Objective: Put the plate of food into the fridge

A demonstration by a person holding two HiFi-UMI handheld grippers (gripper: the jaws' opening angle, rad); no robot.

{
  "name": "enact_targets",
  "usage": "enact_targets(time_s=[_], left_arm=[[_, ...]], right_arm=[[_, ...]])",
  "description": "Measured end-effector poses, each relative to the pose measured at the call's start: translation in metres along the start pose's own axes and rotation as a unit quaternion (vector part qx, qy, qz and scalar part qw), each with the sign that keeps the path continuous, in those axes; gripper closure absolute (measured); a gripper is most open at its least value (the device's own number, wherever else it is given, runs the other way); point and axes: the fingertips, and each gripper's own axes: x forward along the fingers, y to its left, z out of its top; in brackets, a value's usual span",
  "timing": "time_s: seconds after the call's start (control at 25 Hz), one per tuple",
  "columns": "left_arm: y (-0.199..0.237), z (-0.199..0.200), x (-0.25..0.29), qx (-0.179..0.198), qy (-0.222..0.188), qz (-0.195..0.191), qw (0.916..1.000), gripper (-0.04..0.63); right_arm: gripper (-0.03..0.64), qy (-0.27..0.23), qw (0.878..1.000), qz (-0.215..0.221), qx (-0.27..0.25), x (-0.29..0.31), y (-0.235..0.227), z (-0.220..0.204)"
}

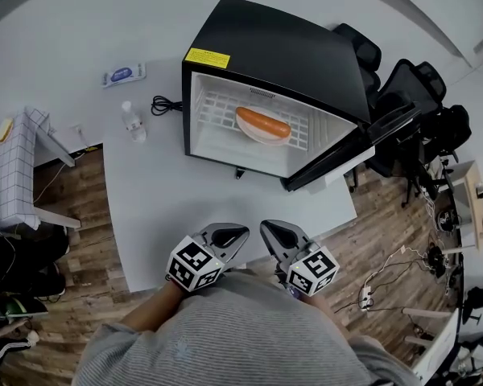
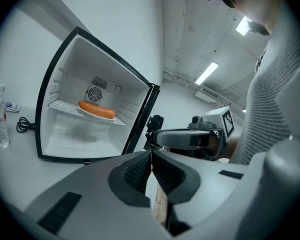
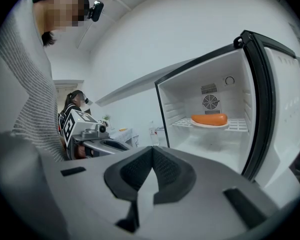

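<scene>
A black mini fridge (image 1: 282, 51) stands on the white table with its door (image 1: 350, 151) swung open to the right. On its wire shelf rests a white plate holding an orange sausage (image 1: 262, 123), also visible in the left gripper view (image 2: 96, 110) and the right gripper view (image 3: 209, 119). My left gripper (image 1: 240, 233) and right gripper (image 1: 266, 230) hover side by side near the table's front edge, close to my body, well short of the fridge. Both are shut with nothing between their jaws.
A clear water bottle (image 1: 133, 121) and a black cable (image 1: 165, 104) lie left of the fridge, a small blue-white packet (image 1: 124, 75) farther back. Black office chairs (image 1: 410, 95) stand to the right. A checked-cloth side table (image 1: 12, 167) sits at the left.
</scene>
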Motion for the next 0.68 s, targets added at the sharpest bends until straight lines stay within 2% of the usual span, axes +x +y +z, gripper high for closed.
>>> enact_targets(time_s=[0.68], left_arm=[[-0.006,-0.007,0.021,0.001,0.018,0.005,0.9998,0.584]], right_arm=[[0.604,-0.010,1.000,-0.011,0.014,-0.016,-0.022,-0.005]])
